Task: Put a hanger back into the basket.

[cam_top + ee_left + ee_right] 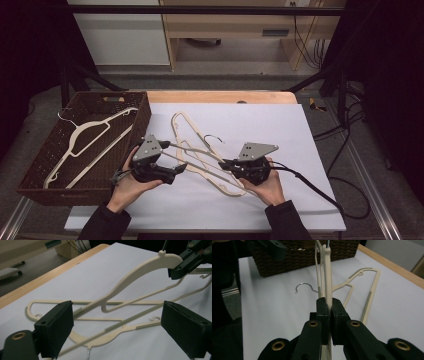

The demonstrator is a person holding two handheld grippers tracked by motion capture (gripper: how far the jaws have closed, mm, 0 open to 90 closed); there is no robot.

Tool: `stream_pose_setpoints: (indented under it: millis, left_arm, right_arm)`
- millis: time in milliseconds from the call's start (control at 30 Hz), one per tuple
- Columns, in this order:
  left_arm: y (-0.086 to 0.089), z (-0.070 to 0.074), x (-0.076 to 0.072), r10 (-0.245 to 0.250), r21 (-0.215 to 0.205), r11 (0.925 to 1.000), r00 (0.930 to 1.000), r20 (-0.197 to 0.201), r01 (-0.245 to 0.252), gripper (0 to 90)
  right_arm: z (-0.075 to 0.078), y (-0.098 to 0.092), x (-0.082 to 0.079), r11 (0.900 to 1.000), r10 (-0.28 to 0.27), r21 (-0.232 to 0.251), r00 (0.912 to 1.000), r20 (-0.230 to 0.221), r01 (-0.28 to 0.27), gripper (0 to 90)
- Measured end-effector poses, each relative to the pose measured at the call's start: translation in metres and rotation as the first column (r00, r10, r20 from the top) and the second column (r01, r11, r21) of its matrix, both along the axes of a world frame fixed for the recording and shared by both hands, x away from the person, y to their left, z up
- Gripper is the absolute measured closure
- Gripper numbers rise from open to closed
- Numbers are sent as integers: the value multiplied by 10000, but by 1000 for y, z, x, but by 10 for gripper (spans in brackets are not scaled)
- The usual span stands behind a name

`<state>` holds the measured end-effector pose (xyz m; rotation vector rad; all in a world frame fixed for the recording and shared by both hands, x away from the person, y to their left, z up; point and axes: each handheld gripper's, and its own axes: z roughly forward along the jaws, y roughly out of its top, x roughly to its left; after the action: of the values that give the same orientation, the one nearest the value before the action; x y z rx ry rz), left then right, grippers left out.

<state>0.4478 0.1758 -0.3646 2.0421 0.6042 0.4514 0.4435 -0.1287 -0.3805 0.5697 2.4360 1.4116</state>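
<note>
The right tongs are clamped on a cream plastic coat hanger, lifted above the white tabletop. The left tongs stand wide open around its lower end, near a brown wicker basket.

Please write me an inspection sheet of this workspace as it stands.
Surface: white sheet on a wooden table.
Job's things: lifted cream hanger; another hanger flat on the sheet; a third in the brown basket.
Clutter: nothing seen.
Grippers: right hand-held gripper shut on the lifted hanger; left hand-held gripper open, the hanger's end between its jaws.
Cables: black cable trails from the right gripper.
Surroundings: wooden furniture behind.
</note>
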Motion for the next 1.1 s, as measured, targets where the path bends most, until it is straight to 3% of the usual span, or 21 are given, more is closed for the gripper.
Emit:
stream_pose_setpoints:
  millis: [167, 300, 433, 533, 733, 800, 933, 1033, 1100]
  left_arm:
    - [-16, -6, 7, -512, 495, 9974, 9984, -251, 524, 193]
    - [-24, -10, 10, -951, 766, 9923, 9950, -314, 972, 316]
    - [-28, -12, 9, -1382, 1132, 9833, 9893, -473, 1427, 471]
    - [-26, -12, 7, -1624, 953, 9810, 9839, -741, 1691, 632]
    - [-27, -13, 1, -1685, 1650, 9701, 9832, -695, 1779, 682]
    - [-28, -13, -1, -1672, 1826, 9668, 9830, -758, 1785, 700]
    - [-29, -15, -3, -1713, 1917, 9631, 9797, -1040, 1887, 765]
    - [-30, -15, -6, -1694, 1887, 9633, 9778, -1233, 1907, 791]
    - [-30, -14, -8, -1792, 1977, 9589, 9748, -1332, 2033, 803]
  right_arm:
    - [-3, 2, -4, 9991, 423, -85, 9990, -164, -425, 873]
    - [-4, 3, -7, 9978, 646, -153, 9977, -228, -650, 872]
    - [-6, 4, -8, 9957, 909, -138, 9952, -371, -914, 872]
    - [-7, 5, -9, 9936, 1106, -163, 9925, -529, -1116, 872]
    - [-10, 7, -9, 9910, 1300, -229, 9888, -734, -1320, 869]
    - [-10, 7, -10, 9919, 1216, -272, 9900, -708, -1238, 858]
    - [-14, 8, -9, 9975, 526, -458, 9982, -276, -538, 810]
    - [-17, 9, -8, 9980, 238, -586, 9997, -28, -240, 765]
    - [-18, 10, -8, 9982, 85, -590, 9999, 72, -81, 733]
